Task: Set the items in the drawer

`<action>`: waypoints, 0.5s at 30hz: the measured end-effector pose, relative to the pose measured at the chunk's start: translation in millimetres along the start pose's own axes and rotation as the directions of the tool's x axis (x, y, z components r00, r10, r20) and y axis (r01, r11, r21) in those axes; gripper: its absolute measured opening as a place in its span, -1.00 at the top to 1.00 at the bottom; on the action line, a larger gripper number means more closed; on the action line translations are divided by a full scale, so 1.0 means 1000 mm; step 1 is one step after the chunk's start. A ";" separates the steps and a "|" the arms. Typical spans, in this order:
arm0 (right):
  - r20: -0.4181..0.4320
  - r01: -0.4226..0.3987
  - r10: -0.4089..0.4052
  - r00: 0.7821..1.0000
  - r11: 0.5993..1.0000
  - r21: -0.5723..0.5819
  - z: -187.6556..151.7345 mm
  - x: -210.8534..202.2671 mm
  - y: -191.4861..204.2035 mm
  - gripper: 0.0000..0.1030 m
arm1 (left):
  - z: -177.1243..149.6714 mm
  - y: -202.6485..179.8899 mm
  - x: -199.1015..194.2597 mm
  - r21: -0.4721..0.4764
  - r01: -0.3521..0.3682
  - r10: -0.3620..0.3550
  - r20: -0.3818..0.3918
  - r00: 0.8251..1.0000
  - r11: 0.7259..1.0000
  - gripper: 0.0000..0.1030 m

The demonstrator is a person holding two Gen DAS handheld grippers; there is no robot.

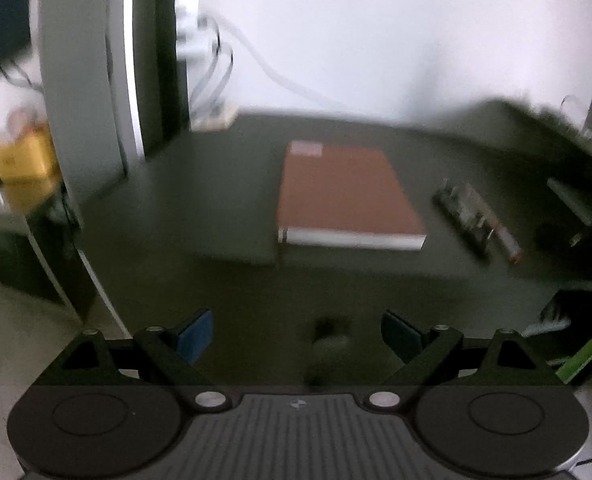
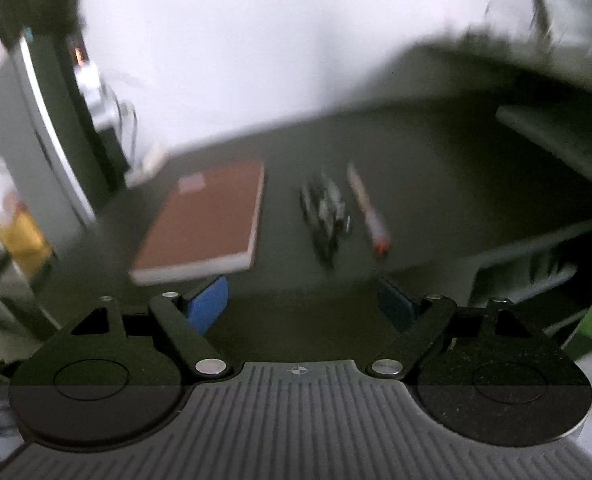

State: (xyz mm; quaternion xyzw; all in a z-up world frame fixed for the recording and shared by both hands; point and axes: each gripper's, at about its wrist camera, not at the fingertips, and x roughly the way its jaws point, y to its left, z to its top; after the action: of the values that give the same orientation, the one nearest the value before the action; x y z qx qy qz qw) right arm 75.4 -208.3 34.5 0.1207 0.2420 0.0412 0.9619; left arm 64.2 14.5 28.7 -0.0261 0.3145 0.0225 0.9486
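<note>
Left gripper (image 1: 296, 334): nearest the lens in the left wrist view; jaws spread wide, blue pads (image 1: 195, 338) apart, nothing between them.
Right gripper (image 2: 302, 304): nearest the lens in the right wrist view; jaws likewise wide and empty, well short of the items.
Desk (image 1: 199, 200): dark green top against a white wall; both views are blurred.
Notebook (image 1: 346, 192): brown cover with a pale label at its far corner, lying flat near the middle of the desk, apart from both grippers.
Clips (image 2: 326, 210): a dark, glinting cluster just beside the notebook; too blurred to say what the pieces are.
Pen (image 2: 368, 210): pale barrel with a red tip, lying beside the cluster and roughly parallel to it.
Drawer: cannot be told with certainty; a dark opening under the desk edge (image 2: 536, 276) at the right may be it.
Background: monitor (image 1: 91, 92) at the left, yellow object (image 1: 25, 164) beyond it, white power strip (image 1: 189, 24) with cables.
Step in hand: judged to be the approach; no item is gripped or stowed.
Next move: calls for one gripper to descend on an item, straddle it squarely and close; the thin pen and loose cluster need low, level pads.
</note>
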 end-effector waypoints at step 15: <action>0.726 0.393 -0.284 0.627 0.919 0.020 0.116 -0.143 -0.084 -1.00 | 0.027 0.003 -0.046 -0.074 -0.007 0.018 0.141 0.990 0.997 -0.85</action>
State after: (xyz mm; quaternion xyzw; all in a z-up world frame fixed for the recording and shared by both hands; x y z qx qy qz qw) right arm 6.4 -333.7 177.3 0.0113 -0.1365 -0.1740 0.9752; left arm 43.5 18.0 77.7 -0.0574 0.2457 0.0419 0.9667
